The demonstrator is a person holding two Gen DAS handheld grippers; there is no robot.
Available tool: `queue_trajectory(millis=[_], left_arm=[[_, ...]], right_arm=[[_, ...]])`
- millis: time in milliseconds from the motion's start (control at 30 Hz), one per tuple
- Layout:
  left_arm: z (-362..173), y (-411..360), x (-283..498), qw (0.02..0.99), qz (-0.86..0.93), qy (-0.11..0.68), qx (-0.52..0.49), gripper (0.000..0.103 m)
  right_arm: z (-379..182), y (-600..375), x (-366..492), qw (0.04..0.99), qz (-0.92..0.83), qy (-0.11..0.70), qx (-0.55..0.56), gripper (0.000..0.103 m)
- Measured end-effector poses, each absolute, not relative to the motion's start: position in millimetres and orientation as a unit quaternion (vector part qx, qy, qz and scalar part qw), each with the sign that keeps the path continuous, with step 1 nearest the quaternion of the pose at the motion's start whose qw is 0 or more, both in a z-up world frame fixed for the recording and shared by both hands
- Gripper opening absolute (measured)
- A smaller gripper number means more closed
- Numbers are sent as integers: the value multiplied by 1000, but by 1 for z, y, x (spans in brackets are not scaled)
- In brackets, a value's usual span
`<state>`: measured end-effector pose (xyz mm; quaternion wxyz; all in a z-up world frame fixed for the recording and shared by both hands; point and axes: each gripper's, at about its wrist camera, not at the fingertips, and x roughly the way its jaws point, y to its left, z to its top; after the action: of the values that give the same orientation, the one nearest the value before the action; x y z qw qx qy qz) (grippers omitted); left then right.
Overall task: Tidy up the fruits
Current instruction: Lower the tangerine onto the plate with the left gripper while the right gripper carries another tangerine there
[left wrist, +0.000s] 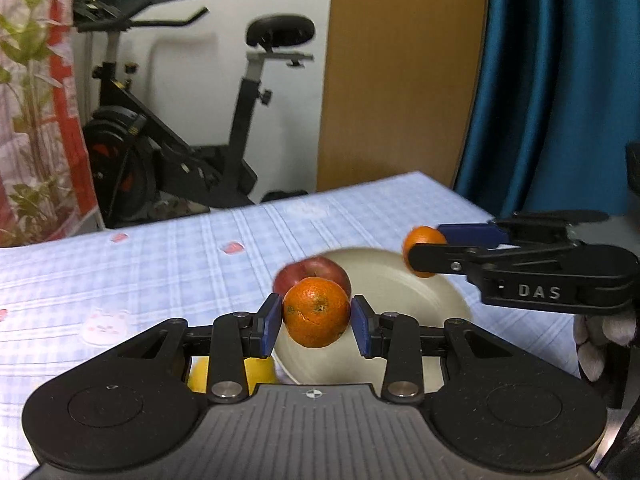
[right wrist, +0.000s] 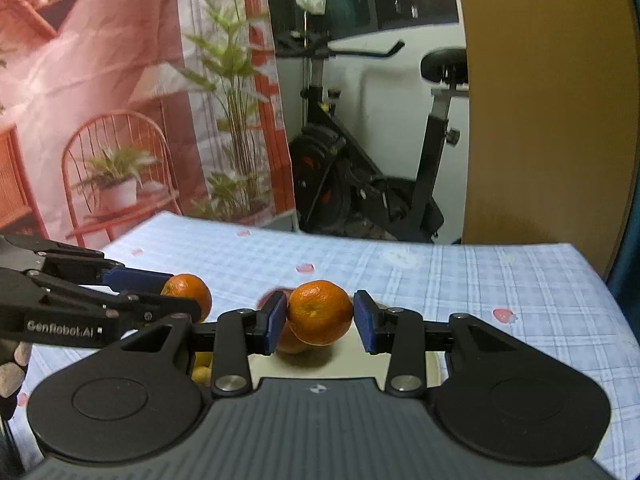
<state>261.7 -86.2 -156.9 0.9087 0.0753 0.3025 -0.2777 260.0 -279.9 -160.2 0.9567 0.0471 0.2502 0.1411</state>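
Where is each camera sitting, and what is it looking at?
Left wrist view: sits on the left tongs, looks along them at their orange, the apple and plate; the right tongs show.
Right wrist view: sits on the right tongs, looks at their orange; the left tongs and gloved fingers show.
Both share the checked tablecloth and exercise bike.

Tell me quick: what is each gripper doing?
Left gripper: closed on a tangerine.
Right gripper: closed on another tangerine.
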Motion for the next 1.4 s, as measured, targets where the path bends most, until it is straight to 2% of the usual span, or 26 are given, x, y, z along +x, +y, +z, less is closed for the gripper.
queue_trajectory(millis=[333,1100,1300,1400], left_arm=[[-195,-97,287,891,-277,349,90,40],[-201,-104,292,896,-257,348,104,41],[-198,-104,294,899,-247,348,103,56],[-194,-103,291,901,-245,342,102,58]], right_arm=[[-199,-284,289,943,150,293,43,40],[-222,-280,357,941,129,312,10,40],[-221,-277,358,943,117,311,3,43],[-216,-277,354,945,114,306,6,46]])
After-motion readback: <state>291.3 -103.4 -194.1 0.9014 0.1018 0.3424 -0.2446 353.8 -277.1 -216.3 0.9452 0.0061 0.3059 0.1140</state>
